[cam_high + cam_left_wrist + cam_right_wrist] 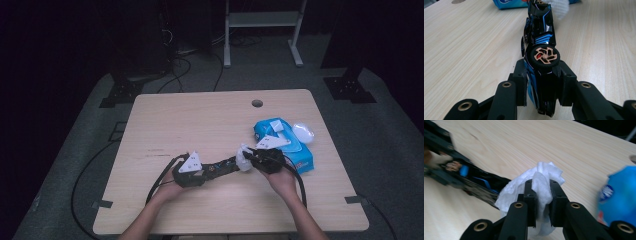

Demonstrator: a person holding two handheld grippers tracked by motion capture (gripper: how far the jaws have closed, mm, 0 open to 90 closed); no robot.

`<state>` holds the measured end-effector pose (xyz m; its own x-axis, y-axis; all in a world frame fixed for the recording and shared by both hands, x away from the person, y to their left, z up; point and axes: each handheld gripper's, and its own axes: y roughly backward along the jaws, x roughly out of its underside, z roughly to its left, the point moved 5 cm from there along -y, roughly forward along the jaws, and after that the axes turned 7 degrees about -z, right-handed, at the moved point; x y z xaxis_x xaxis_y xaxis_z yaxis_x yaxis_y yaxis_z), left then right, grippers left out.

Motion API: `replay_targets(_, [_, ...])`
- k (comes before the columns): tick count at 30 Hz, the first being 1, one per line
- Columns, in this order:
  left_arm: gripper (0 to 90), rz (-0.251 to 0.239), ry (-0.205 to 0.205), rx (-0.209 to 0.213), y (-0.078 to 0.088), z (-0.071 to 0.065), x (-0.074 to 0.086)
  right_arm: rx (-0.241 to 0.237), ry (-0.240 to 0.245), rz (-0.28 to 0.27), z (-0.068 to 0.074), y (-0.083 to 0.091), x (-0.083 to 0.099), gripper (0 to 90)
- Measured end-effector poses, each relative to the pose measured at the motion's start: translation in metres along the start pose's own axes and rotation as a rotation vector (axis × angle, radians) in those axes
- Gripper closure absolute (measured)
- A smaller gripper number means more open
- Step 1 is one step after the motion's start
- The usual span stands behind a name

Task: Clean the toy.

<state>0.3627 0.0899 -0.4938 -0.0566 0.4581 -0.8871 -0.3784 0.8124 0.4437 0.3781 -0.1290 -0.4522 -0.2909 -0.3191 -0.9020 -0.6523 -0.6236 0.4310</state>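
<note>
White wipe (541, 185) clamped in the right gripper (541, 202) is dabbing the toy car (540, 50) at nine o'clock, the left gripper (543, 85) clamping its tail; next, probably rubbing along the body.

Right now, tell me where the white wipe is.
The white wipe is clamped in the right hand-held gripper, pressed against the toy car near the blue wipes pack.

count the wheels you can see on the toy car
1 clear: the copper-spoked wheel on the toy car, just above the left gripper fingers. A second edge shows at its left side; others may be hidden.
</note>
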Motion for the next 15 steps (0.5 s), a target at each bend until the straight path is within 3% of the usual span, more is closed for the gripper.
replay_targets(4, [66.3, 0.003, -0.002, -0.001, 0.000, -0.001, 0.000, -0.058, 0.027, 0.003, 0.015, -0.011, -0.004, 78.1])
replay_targets(6, [66.3, 0.002, 0.001, 0.000, 0.001, -0.001, 0.000, -0.061, 0.020, 0.007, 0.012, -0.013, -0.002, 78.1])
replay_targets(8, [66.2, 0.000, -0.002, 0.001, 0.001, -0.001, -0.001, -0.036, 0.000, 0.010, 0.002, -0.010, 0.000, 78.0])
replay_targets(10, [66.3, 0.000, 0.001, 0.001, 0.001, -0.001, 0.000, 0.032, 0.005, 0.046, -0.011, -0.006, 0.005, 78.0])
replay_targets(13, [66.3, -0.003, 0.002, 0.005, 0.001, 0.001, 0.001, 0.038, -0.036, 0.024, -0.019, 0.002, 0.008, 78.0])
replay_targets(15, [66.3, -0.003, 0.002, 0.003, 0.001, 0.001, 0.000, 0.013, -0.036, 0.002, -0.015, 0.004, 0.005, 78.0])
